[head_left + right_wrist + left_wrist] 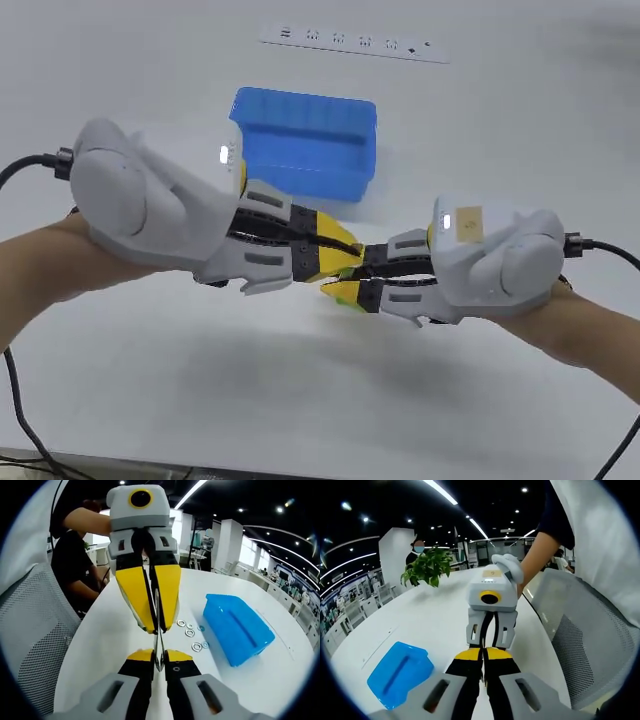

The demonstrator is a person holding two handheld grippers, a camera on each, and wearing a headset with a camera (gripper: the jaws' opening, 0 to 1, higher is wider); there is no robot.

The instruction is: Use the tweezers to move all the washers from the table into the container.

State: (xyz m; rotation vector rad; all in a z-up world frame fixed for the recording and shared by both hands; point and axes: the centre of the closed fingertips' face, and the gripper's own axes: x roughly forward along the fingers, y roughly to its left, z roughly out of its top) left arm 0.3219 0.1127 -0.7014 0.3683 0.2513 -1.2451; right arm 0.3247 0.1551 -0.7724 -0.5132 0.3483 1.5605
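The white table (pixel 150 400) carries the blue container (pixel 305 140), which stands open and, as far as I can see, has no washers in it. On the person's side of the container, the left gripper (pixel 154 625) and the right gripper (pixel 159 656) meet tip to tip. Each has its yellow jaws drawn almost fully together on the same thin metal tweezers (pixel 158 645), which run in a line from one pair of jaws into the other. The washers (pixel 190 632), five or so, lie loose on the table just beside the container, on its side facing the grippers. The risk here is the shared hold. If one gripper lets go before the other has a firm, square grip, the slim tweezers may pivot or drop towards the washers and scatter them. A grip set too near the points would likely pinch them shut, leaving them unable to spread over a flat washer.
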